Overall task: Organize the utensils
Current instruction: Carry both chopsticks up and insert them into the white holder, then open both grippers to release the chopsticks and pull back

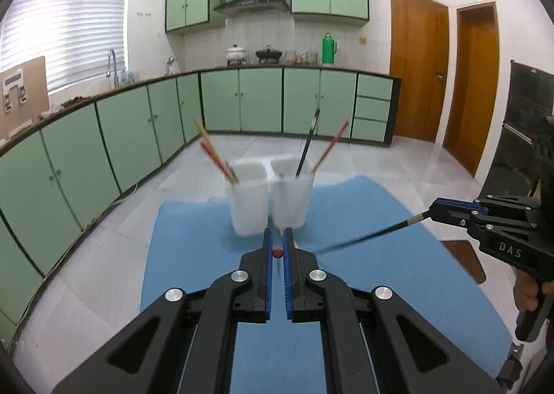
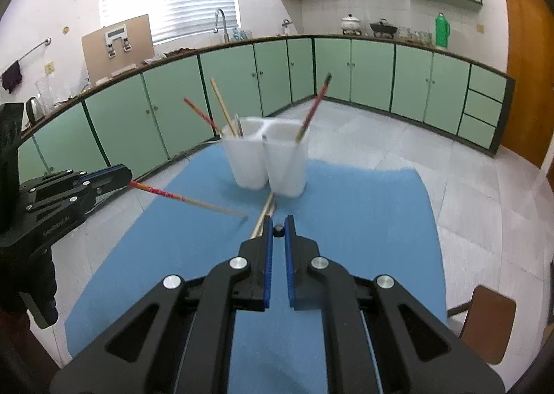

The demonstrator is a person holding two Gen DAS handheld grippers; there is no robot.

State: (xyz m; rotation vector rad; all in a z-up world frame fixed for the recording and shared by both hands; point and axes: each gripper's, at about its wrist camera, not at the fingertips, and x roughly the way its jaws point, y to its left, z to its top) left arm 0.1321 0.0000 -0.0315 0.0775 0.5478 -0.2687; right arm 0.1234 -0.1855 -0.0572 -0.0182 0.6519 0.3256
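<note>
1. You are mid-sort: each gripper carries one chopstick toward the white translucent plastic two-compartment holder (image 1: 268, 198) standing on the blue cloth mat (image 1: 346, 290).
2. Your left gripper (image 1: 277, 238) has its fingers nearly closed, pinching the red-and-bamboo chopstick (image 2: 187, 199) by its red end; the bare tip hangs low over the mat, pointing toward the holder.
3. Your right gripper (image 2: 278, 221) is likewise almost closed on the slim black chopstick (image 1: 367, 236), whose tip slants down toward the mat's middle.
4. A few bamboo chopsticks (image 2: 264, 215) lie on the mat just in front of the holder, not yet sorted.
5. The holder's compartments already hold leaning sticks: red-patterned ones on one side, a black one with a red one on the other.
6. Next, I judge, lift each tip above the rim, tilt the stick upright, and release over the matching compartment.
</note>
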